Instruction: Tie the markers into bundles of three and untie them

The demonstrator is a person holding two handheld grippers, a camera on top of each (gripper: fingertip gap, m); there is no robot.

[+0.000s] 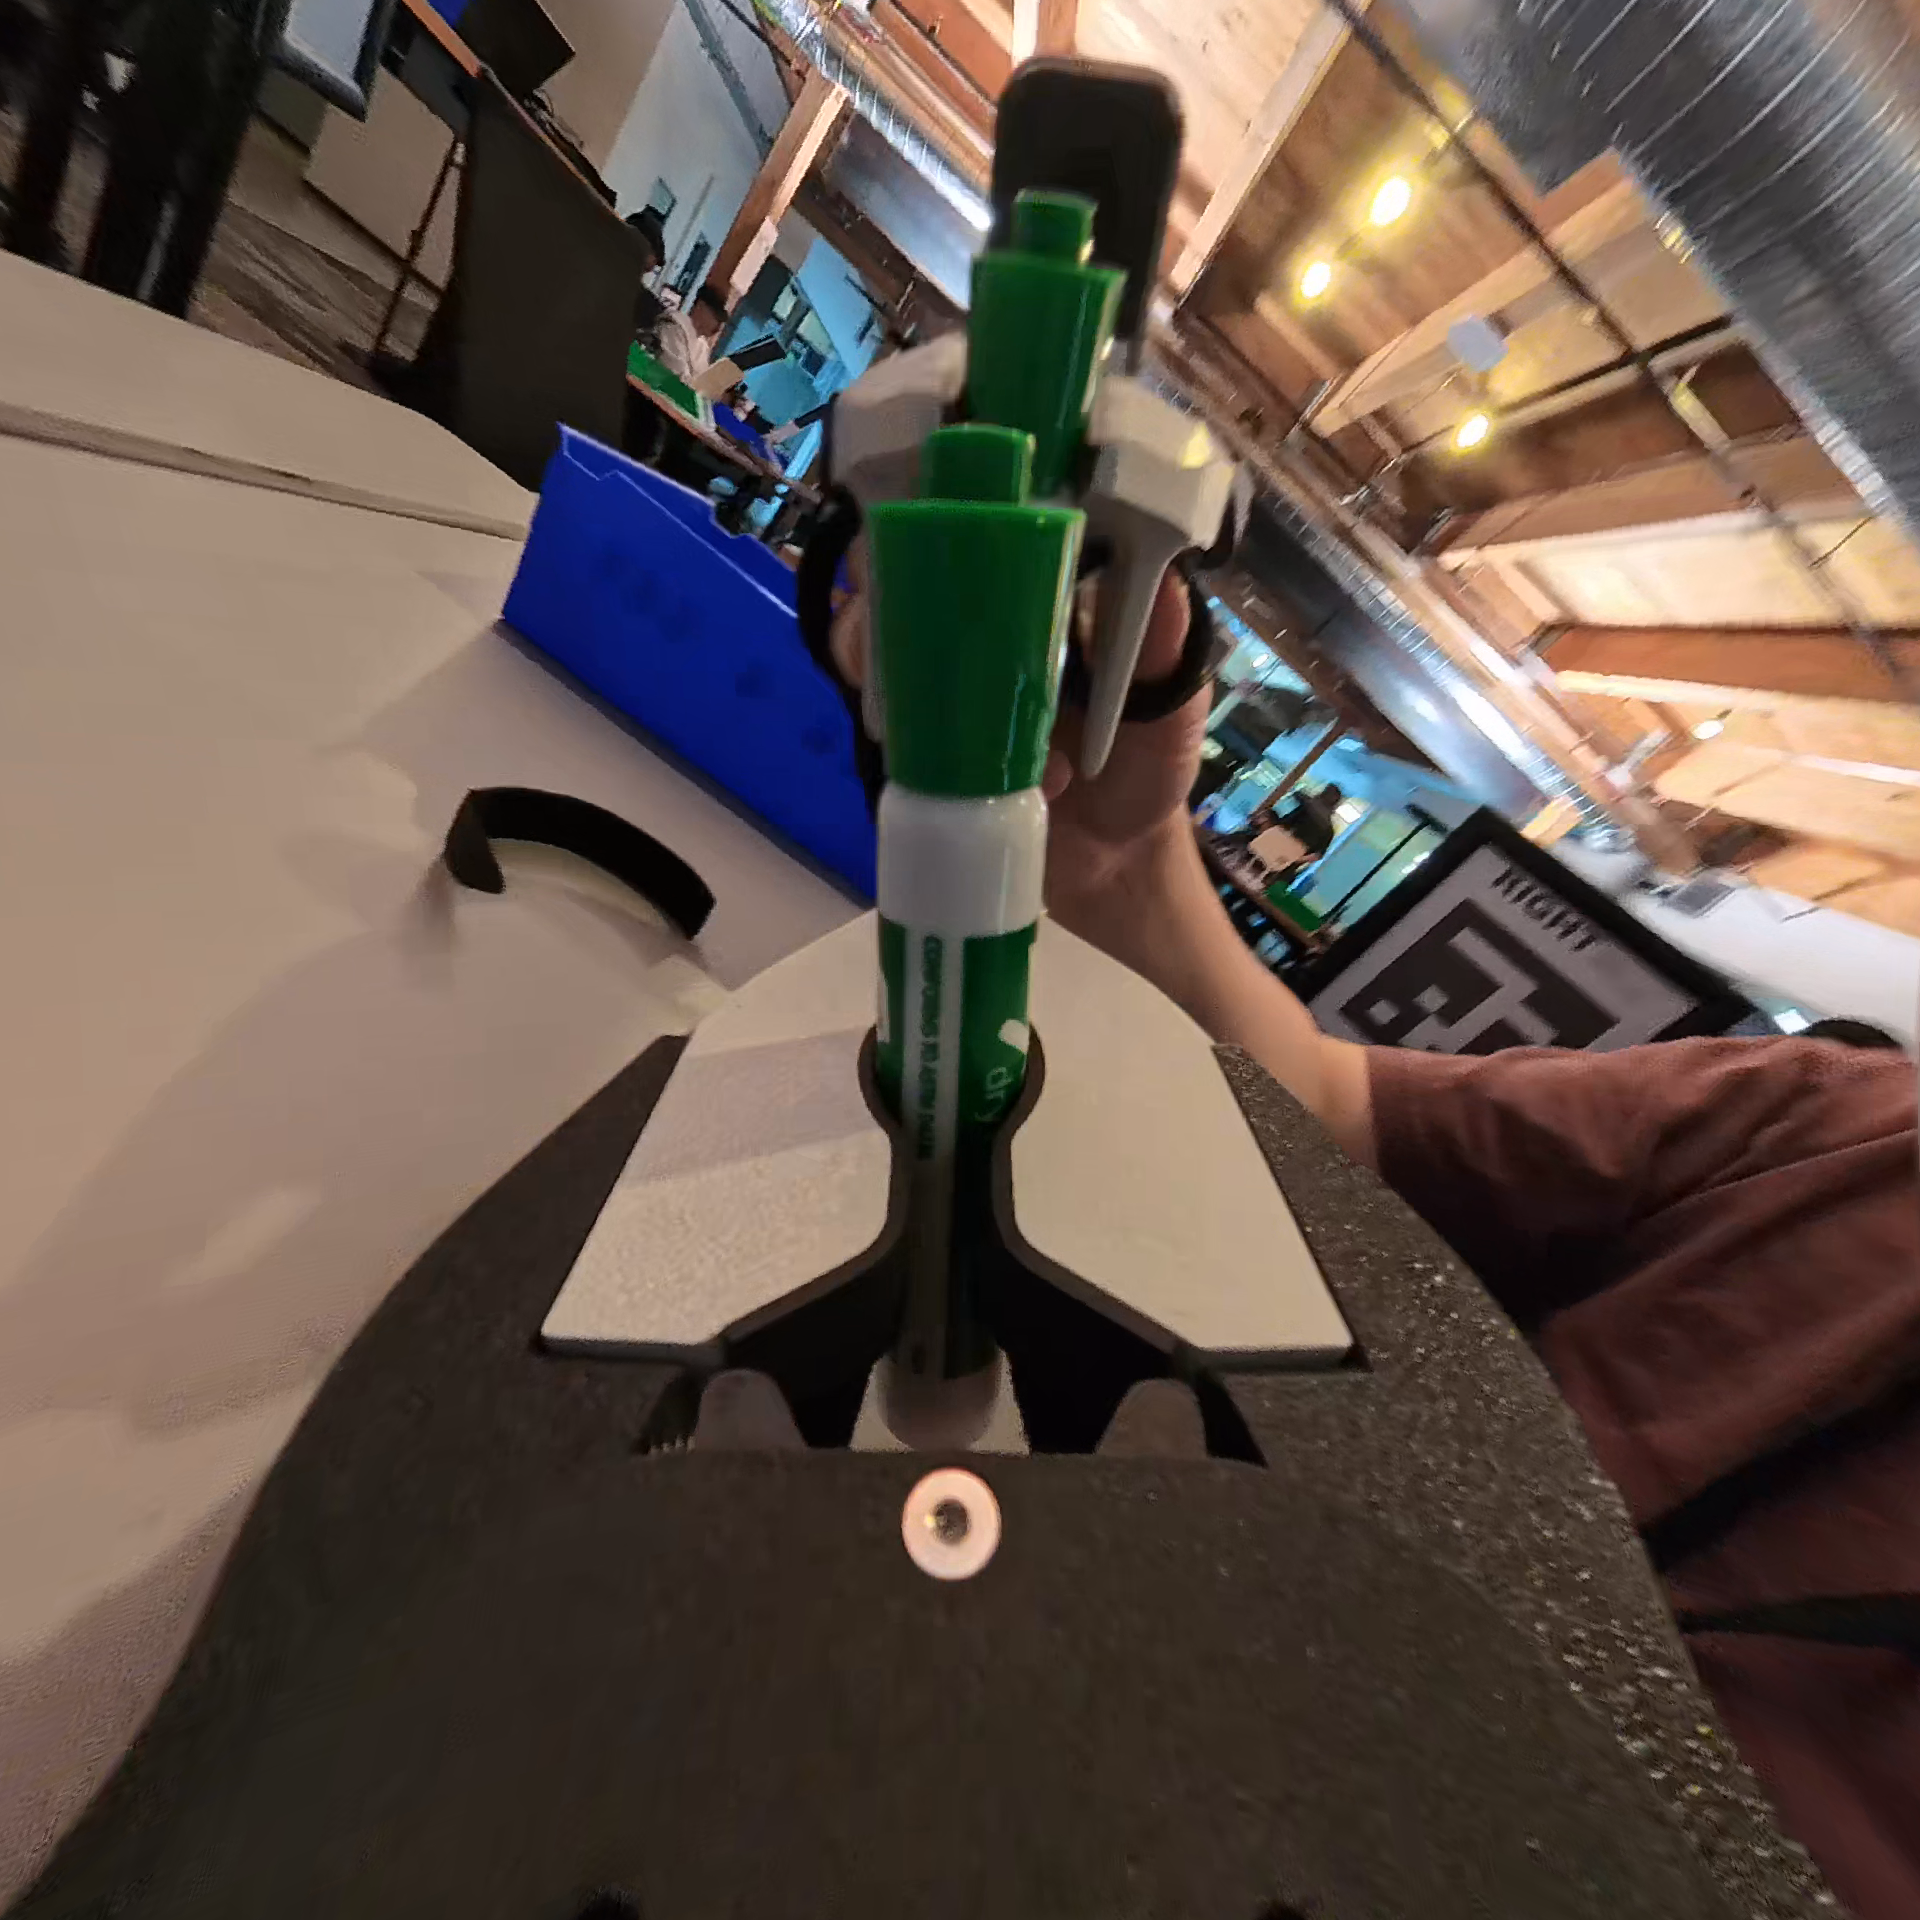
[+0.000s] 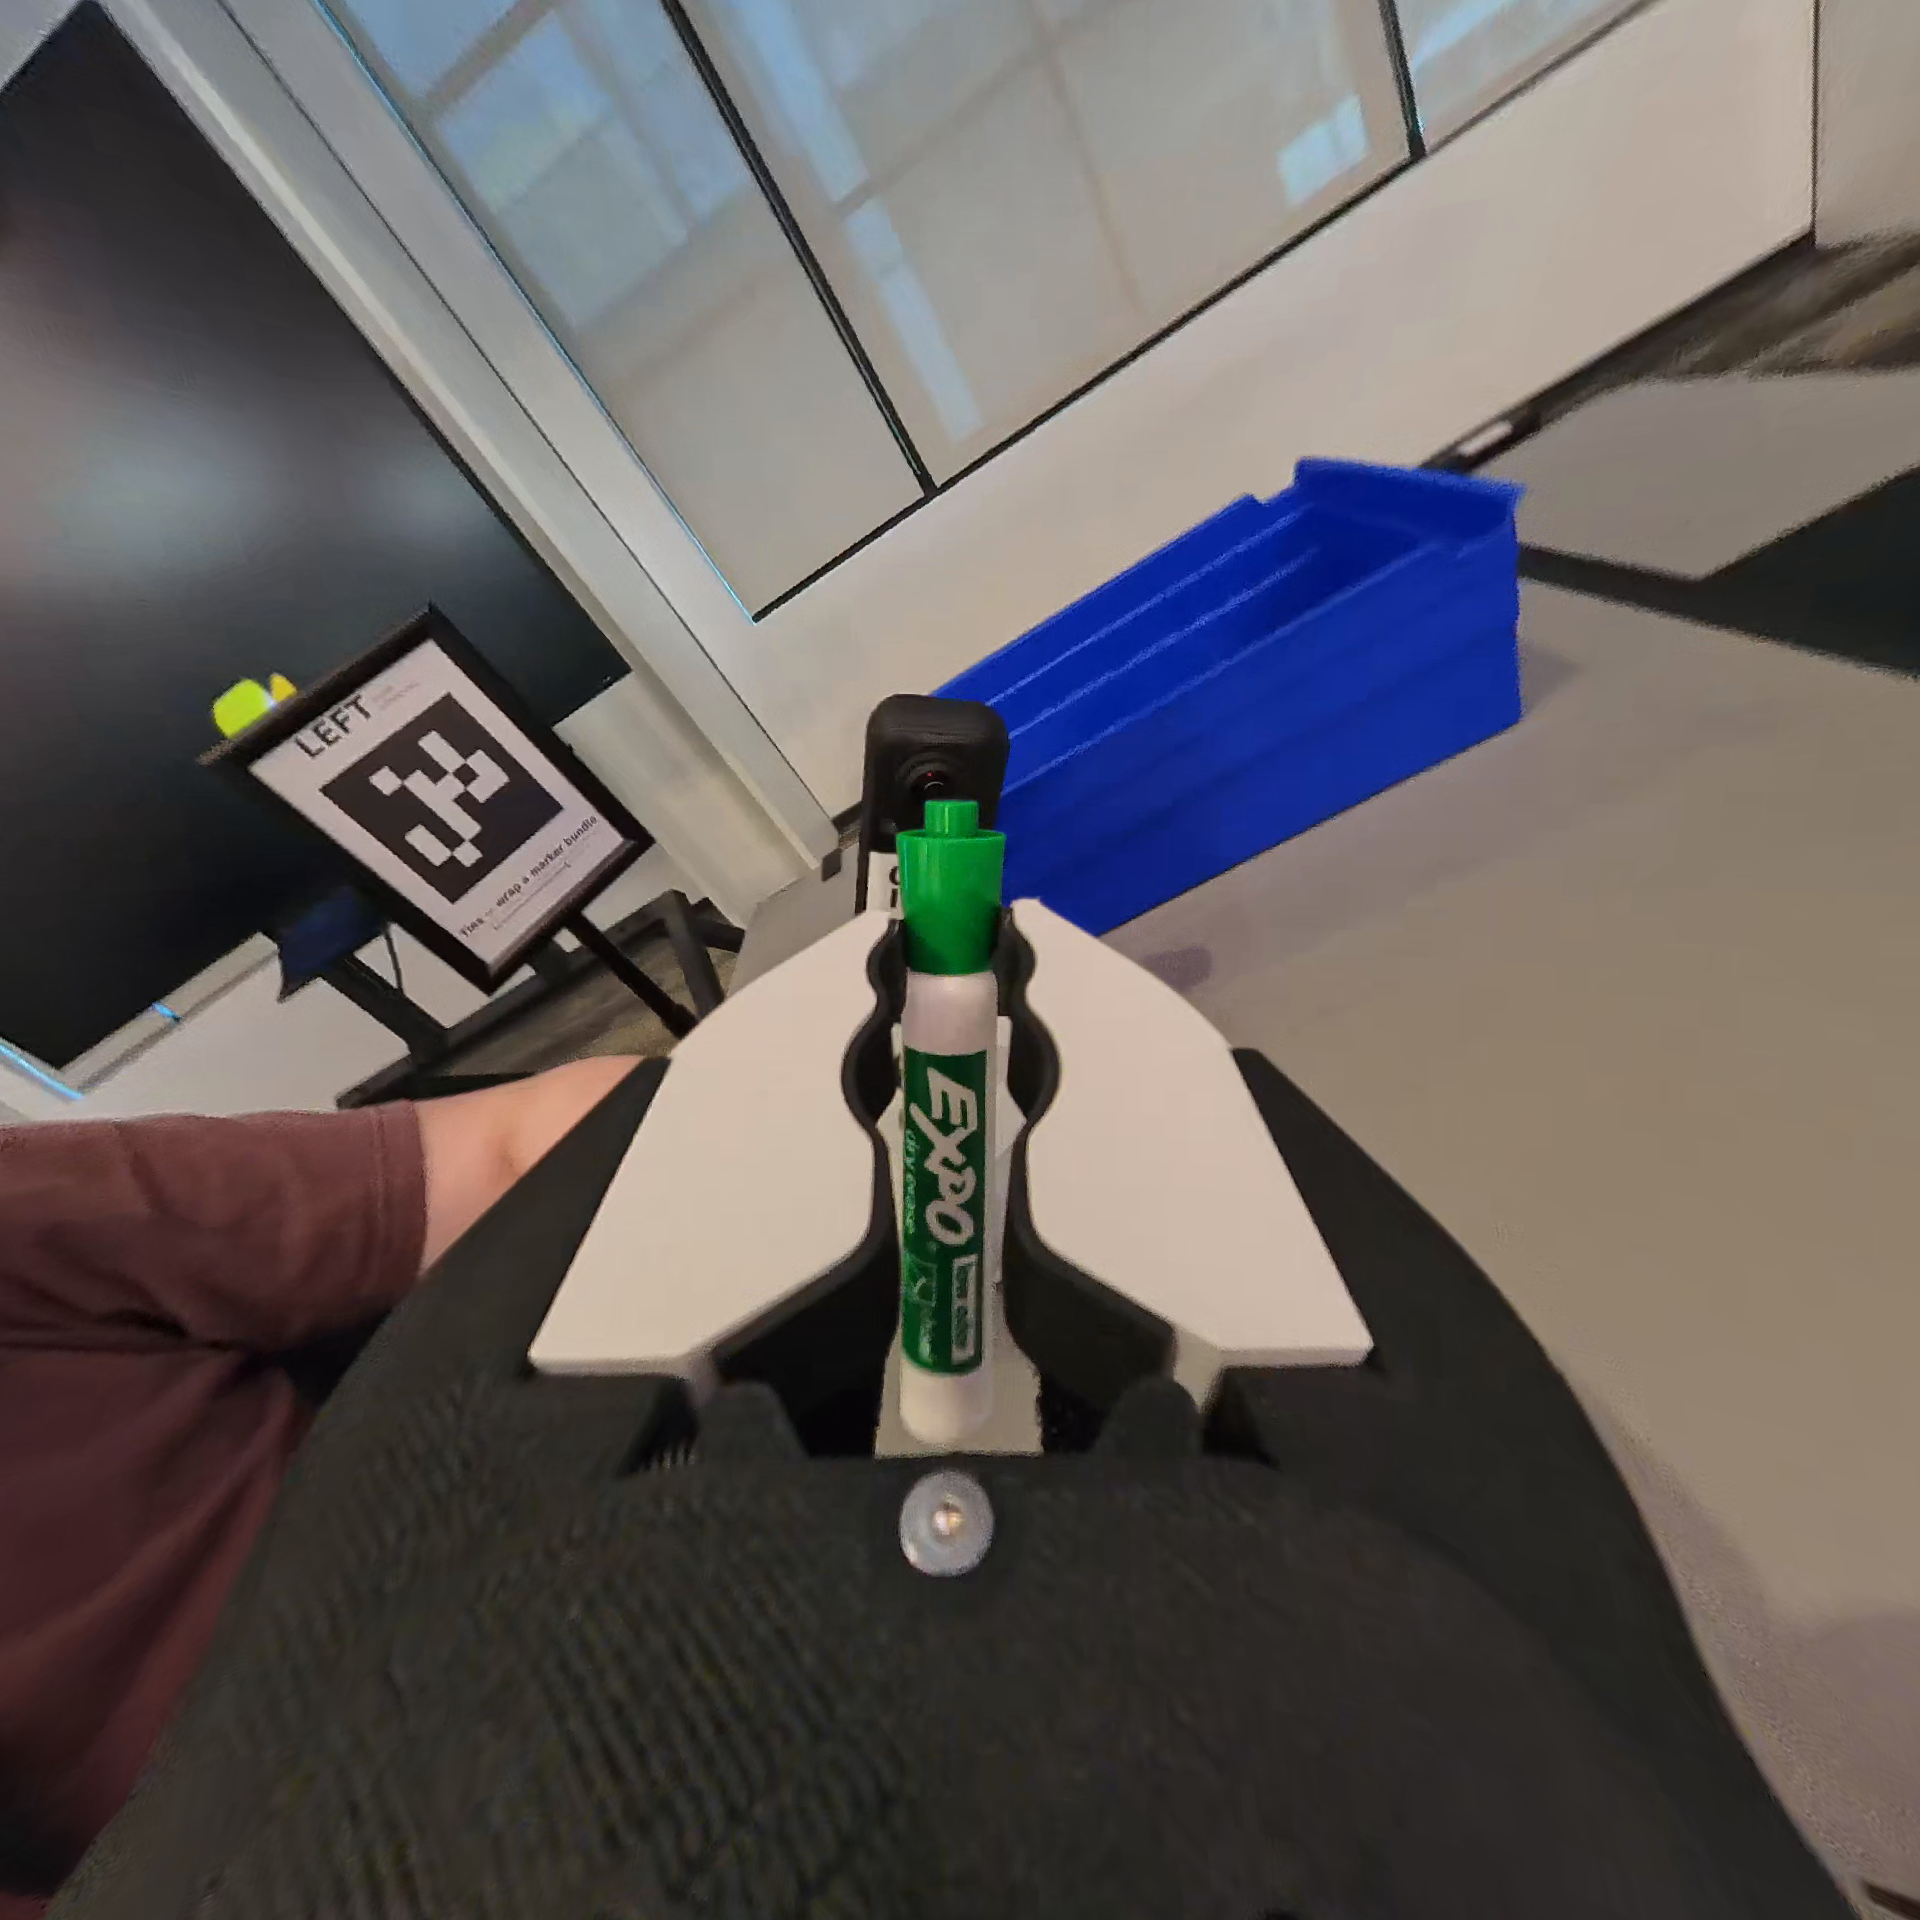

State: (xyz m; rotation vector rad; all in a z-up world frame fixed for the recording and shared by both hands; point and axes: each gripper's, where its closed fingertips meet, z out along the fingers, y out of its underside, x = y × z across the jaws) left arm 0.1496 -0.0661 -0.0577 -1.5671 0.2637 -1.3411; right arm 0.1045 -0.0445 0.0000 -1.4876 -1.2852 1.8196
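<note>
My left gripper (image 1: 951, 1049) is shut on a green marker (image 1: 961, 790) that lies along its fingers, green cap pointing forward. Just beyond it, my right gripper (image 1: 1039, 457) faces me, held by a hand (image 1: 1122, 821), shut on a second green marker (image 1: 1044, 343). The two caps are close together, roughly in line. In the right wrist view my right gripper (image 2: 945, 935) is shut on its green marker (image 2: 943, 1195), cap forward. The left gripper's black camera (image 2: 935, 764) shows right behind the cap. A black curved band (image 1: 582, 842) lies on the white table (image 1: 208, 831) to the left.
A blue plastic bin (image 1: 707, 644) stands on the table behind the grippers, and also shows in the right wrist view (image 2: 1299, 686). A framed black-and-white pattern card (image 2: 426, 800) stands on a stand at the left. A maroon sleeve (image 1: 1662, 1195) is at the right. The tips of one gripper are about 7 cm away from the tips of the other. My left tips are roughly 20 cm from the black curved band (image 1: 582, 842).
</note>
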